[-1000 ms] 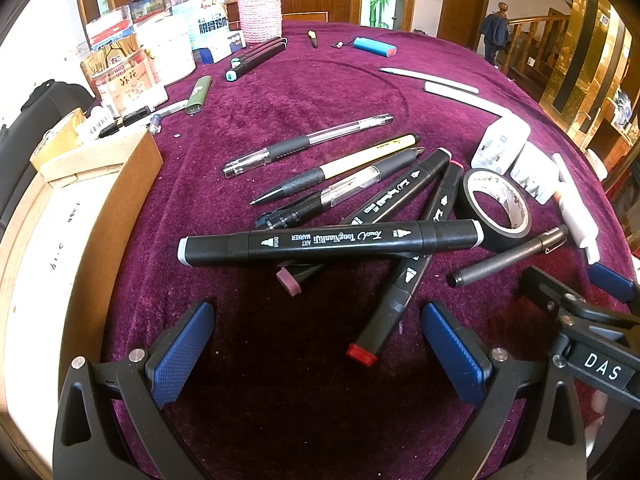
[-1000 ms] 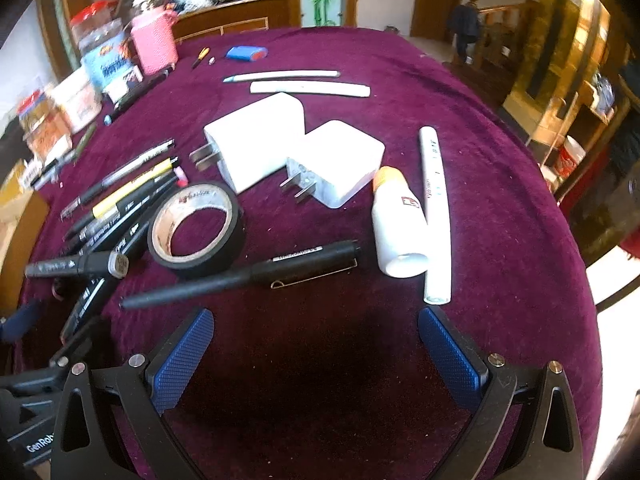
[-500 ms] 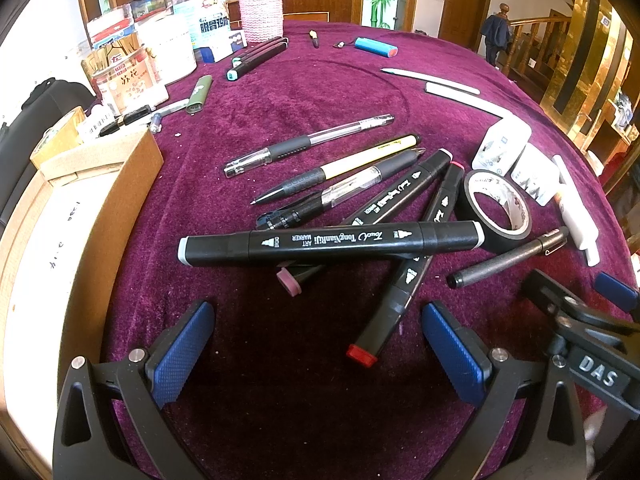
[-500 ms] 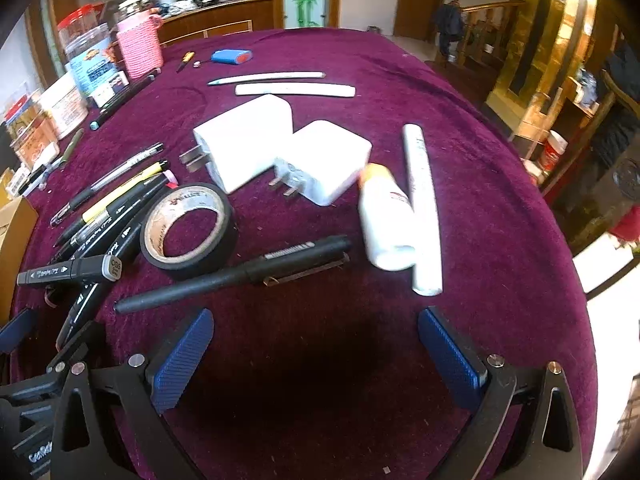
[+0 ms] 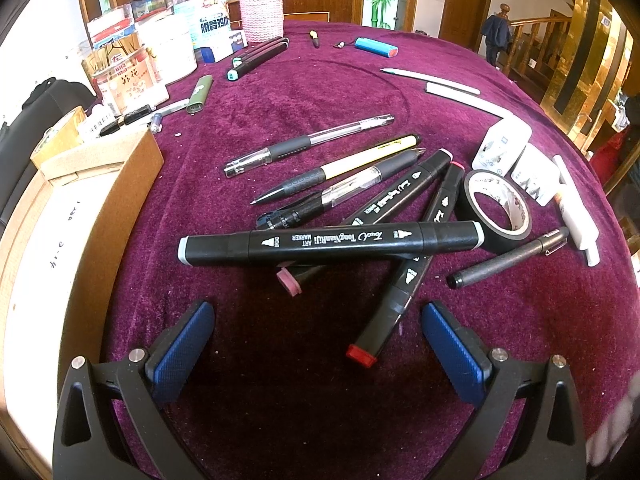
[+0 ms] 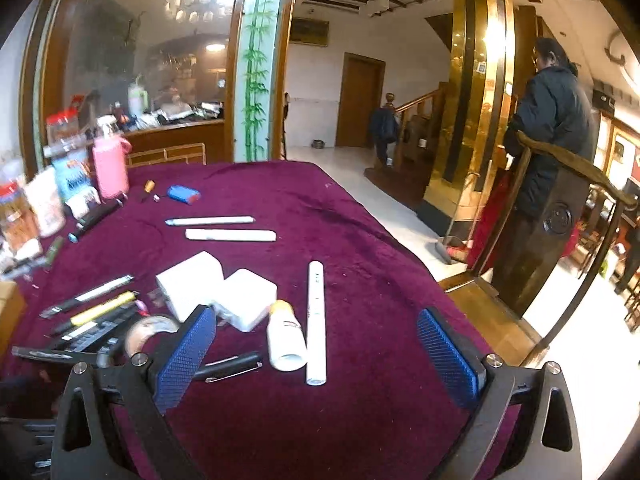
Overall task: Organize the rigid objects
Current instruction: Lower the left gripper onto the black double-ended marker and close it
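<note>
The long black art marker [image 5: 332, 242] lies crosswise on top of the other markers [image 5: 404, 216] in the heap on the purple cloth [image 5: 320, 92], so we judge it the easiest to lift first. We hold our left gripper [image 5: 318, 344] low before it, jaws spread wide and empty, the cardboard box [image 5: 120, 184] just to its left as a likely bin. Our right gripper [image 6: 316, 346], likewise released and empty, hangs raised above the white bottle [image 6: 284, 340] and white tube [image 6: 316, 320].
</note>
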Tool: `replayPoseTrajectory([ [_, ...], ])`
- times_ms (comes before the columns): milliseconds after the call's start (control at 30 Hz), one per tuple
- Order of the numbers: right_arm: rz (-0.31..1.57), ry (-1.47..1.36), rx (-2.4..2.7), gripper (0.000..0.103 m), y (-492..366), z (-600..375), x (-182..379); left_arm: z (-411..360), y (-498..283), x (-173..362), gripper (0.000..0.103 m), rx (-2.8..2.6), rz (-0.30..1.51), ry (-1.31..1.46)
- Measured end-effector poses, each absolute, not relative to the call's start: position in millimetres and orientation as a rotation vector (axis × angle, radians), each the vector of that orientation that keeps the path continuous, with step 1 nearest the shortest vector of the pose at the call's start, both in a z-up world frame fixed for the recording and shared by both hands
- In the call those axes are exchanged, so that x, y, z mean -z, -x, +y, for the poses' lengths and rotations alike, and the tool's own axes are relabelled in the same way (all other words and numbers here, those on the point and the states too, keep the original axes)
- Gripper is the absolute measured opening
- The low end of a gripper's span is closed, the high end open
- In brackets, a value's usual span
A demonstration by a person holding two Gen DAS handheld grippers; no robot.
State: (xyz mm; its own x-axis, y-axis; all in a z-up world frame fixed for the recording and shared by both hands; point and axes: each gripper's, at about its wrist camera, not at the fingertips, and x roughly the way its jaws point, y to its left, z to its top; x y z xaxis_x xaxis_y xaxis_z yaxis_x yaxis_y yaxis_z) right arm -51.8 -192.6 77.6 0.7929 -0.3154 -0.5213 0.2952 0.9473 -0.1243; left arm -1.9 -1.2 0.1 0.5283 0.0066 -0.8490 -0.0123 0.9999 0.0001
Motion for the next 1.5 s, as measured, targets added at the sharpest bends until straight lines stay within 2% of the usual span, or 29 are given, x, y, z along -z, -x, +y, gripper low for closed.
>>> replayPoseTrajectory([
  [367, 0.416, 0.051, 0.276, 0.101, 57, -183, -83, -1, 2, 0, 0.103, -0.012, 1.014, 0.007],
  [533, 0.449, 0.011, 0.251, 0.101, 56, -189, -82, 1, 3, -1, 0.103, 0.016, 1.019, 0.018],
  [700, 0.447, -0.043, 0.221, 0.101, 59, -197, -84, 30, 13, -30, 0.103, 0.142, 0.987, 0.202],
  [900, 0.443, -0.087, 0.186, 0.101, 60, -202, -85, 43, 24, -66, 0.103, 0.136, 0.834, 0.080],
  [1233, 0.465, -0.087, 0.154, 0.101, 53, -202, -81, 28, -1, -65, 0.103, 0.202, 0.878, 0.018],
  [1367, 0.472, -0.077, 0.173, 0.101, 51, -201, -79, 32, 17, -66, 0.103, 0.273, 0.900, 0.161],
  [1500, 0.498, -0.122, 0.200, 0.101, 49, -211, -76, 40, 64, -98, 0.103, 0.279, 0.769, 0.204],
])
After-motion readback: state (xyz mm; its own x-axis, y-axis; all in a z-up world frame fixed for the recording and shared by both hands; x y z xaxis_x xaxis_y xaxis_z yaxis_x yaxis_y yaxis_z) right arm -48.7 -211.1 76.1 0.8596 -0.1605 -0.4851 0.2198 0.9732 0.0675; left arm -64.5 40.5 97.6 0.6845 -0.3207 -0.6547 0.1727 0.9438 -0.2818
